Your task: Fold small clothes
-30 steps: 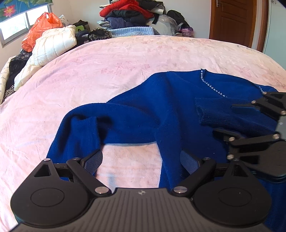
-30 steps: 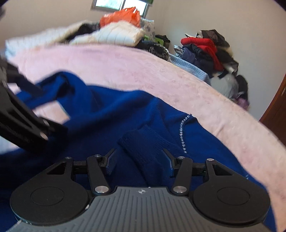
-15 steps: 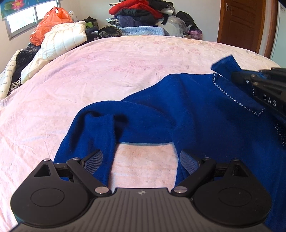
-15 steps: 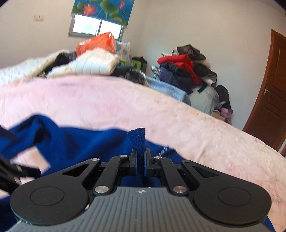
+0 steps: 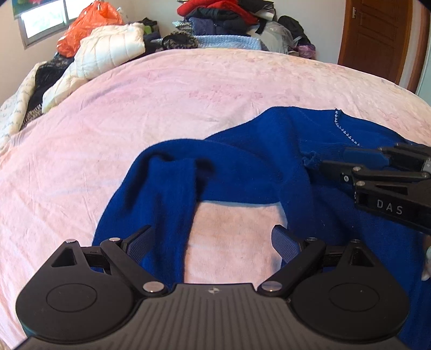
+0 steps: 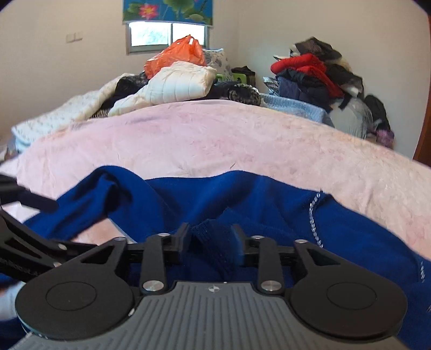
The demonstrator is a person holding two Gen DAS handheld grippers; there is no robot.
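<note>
Fuzzy blue knit sweater on plush pink blanket; left tongs and right tongs apart.

Blue knit sweater lies spread on bed, one sleeve doubled back, rhinestone trim along neckline.

Pink bed w/ blue sweater spread flat on it.

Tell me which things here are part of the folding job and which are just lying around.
Part of the job:
blue sweater
sleeve cuff between the right gripper fingers
left gripper, open over the other sleeve

Just lying around:
orange bag
white quilted jacket
clothes pile
pink blanket under the sweater
</note>
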